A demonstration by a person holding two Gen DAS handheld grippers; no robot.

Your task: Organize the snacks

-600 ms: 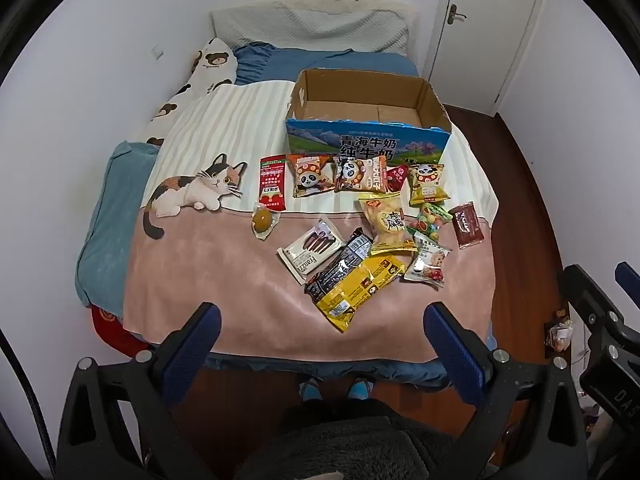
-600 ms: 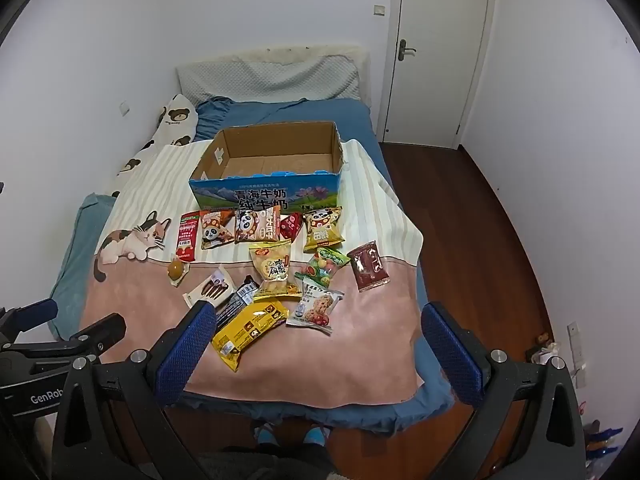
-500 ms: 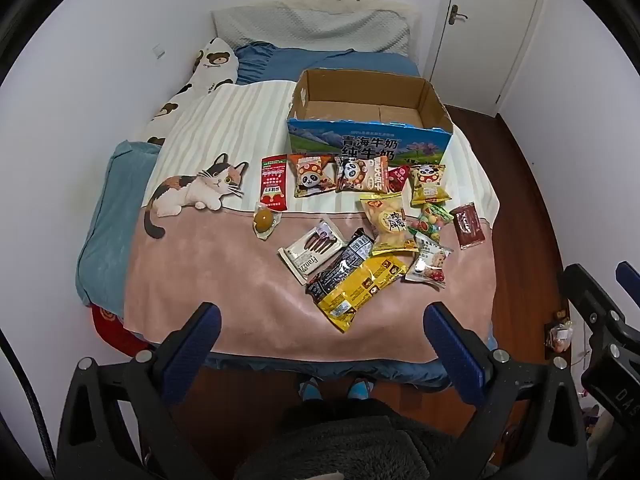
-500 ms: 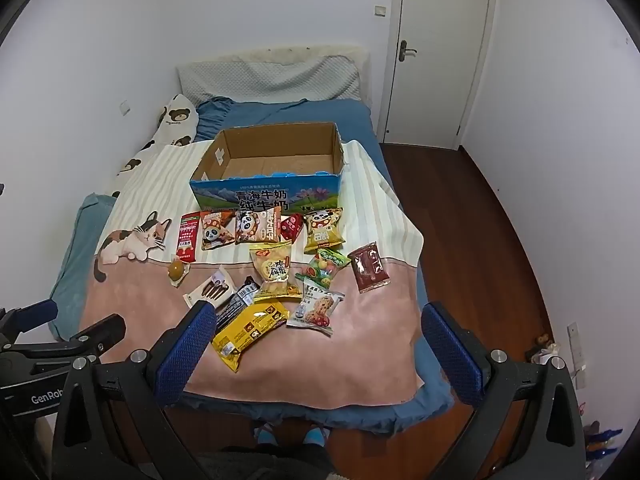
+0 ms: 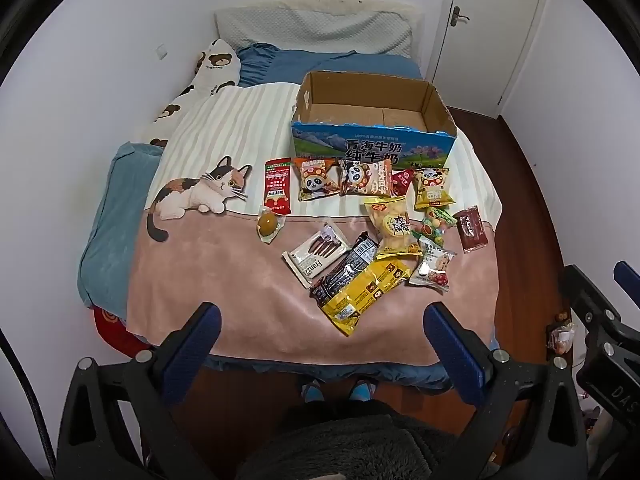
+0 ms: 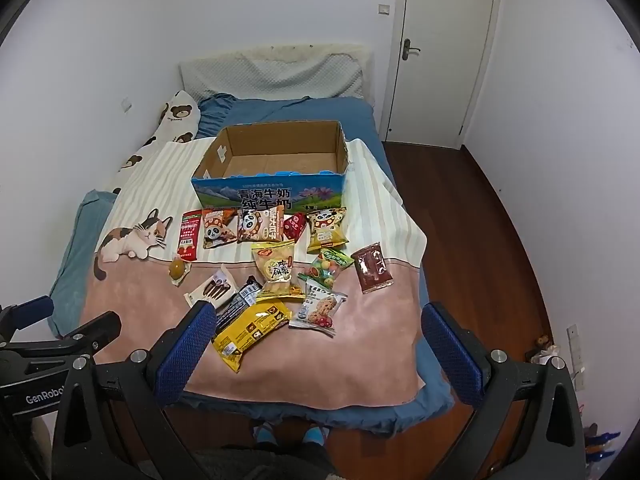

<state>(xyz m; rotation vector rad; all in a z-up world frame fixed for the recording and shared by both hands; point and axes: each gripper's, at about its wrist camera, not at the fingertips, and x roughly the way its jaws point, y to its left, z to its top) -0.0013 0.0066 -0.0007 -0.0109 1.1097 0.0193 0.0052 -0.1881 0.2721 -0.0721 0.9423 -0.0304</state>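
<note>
- both grippers hang above the foot of the bed: the left gripper (image 5: 320,344) and the right gripper (image 6: 316,340) each have their jaws spread wide, with nothing between the pads.
- snack packets lie loose on the blanket (image 5: 224,280), none yet in the cardboard box (image 5: 372,120), which sits open at about 12 o'clock of the pile, its floor bare.
- a row of small bags rests just in front of the box wall: a red sachet (image 5: 277,186) at the 9 o'clock end, two panda bags, then a yellow panda bag (image 5: 432,194) at the 3 o'clock end.
- nearer, the yellow bar packet (image 5: 362,294) and the black bar packet (image 5: 344,270) overlap each other; a white biscuit packet (image 5: 316,258) lies at 10 o'clock of them.
- a brown packet (image 5: 472,229) sits apart at 3 o'clock; a wrapped egg (image 5: 267,225) sits apart at 9 o'clock.
- the step in hand looks like a first reach; it probably goes best on a packet that lies alone, such as the brown one for the right side or the egg for the left.
- the soft blanket will give, so come down with one pad on each long edge and close on the packet's body, not its thin seal.
- lift clear of the overlapping bars, or they may drag along.
</note>
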